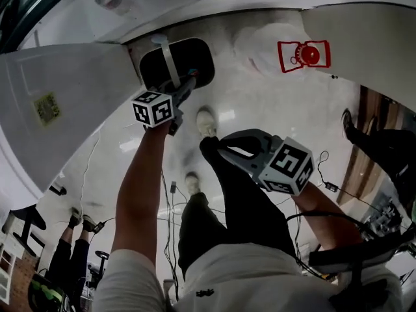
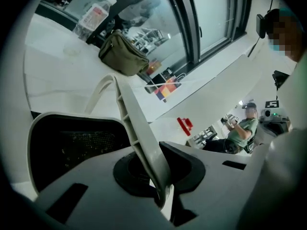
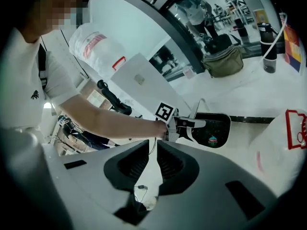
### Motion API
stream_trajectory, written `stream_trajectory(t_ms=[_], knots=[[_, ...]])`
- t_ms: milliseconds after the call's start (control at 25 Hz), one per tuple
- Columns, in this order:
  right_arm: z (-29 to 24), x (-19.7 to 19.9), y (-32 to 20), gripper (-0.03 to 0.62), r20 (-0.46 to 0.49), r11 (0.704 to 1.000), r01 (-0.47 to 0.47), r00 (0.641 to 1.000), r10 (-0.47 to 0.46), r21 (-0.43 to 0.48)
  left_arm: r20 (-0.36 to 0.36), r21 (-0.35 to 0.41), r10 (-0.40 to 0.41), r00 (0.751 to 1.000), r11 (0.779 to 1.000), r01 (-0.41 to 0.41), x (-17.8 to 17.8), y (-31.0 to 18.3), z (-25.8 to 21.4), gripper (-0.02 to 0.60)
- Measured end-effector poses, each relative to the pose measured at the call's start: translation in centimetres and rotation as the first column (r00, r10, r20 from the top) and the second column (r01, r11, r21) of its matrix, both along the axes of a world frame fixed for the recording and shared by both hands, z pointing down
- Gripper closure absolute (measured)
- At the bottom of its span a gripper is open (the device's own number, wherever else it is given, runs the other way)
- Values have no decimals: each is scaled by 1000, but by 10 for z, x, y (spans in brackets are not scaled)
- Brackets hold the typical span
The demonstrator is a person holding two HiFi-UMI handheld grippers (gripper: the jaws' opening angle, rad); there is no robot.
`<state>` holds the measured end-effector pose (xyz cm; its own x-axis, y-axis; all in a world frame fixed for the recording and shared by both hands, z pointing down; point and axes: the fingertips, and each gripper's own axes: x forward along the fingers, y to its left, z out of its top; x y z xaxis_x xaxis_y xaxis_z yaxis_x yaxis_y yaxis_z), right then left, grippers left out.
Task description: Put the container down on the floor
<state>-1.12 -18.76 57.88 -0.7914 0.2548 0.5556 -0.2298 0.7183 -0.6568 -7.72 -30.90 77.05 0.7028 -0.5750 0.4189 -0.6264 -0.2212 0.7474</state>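
The container (image 1: pixel 195 62) is a black bin with a white strap handle (image 1: pixel 169 60), seen over the pale floor ahead of my feet. My left gripper (image 1: pixel 185 86) is shut on that handle. In the left gripper view the handle (image 2: pixel 136 133) runs up from between the pads of the left gripper (image 2: pixel 160 188), with the container's dark opening (image 2: pixel 72 143) behind it. The right gripper view shows the container (image 3: pixel 217 128) hanging from the left gripper (image 3: pixel 184 125); I cannot tell whether it touches the floor. My right gripper (image 1: pixel 211 145) (image 3: pixel 154 145) is shut and holds nothing.
A white plastic bag with red print (image 1: pixel 286 51) (image 3: pixel 283 143) lies right of the container. A white panel (image 1: pixel 58 103) slopes at the left. My shoes (image 1: pixel 206 121) and cables (image 1: pixel 170 200) are on the floor. Another person's leg (image 1: pixel 377 142) is at the right. A bottle (image 2: pixel 93 16) and an olive bag (image 2: pixel 122 54) sit on a ledge.
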Motion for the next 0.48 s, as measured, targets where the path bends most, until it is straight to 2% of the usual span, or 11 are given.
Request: stream_trajectory(t_ms=[240,480], knots=[[52,7,-4,567,-34,998,1,999,-3,-57,17,4,15,1000,1000,-15,-7,-19,65,549],[76,4,-8,568,-35,997,-3,999,0,-81,4,20,-24,1000,1000,24,-12,-31,93,549]])
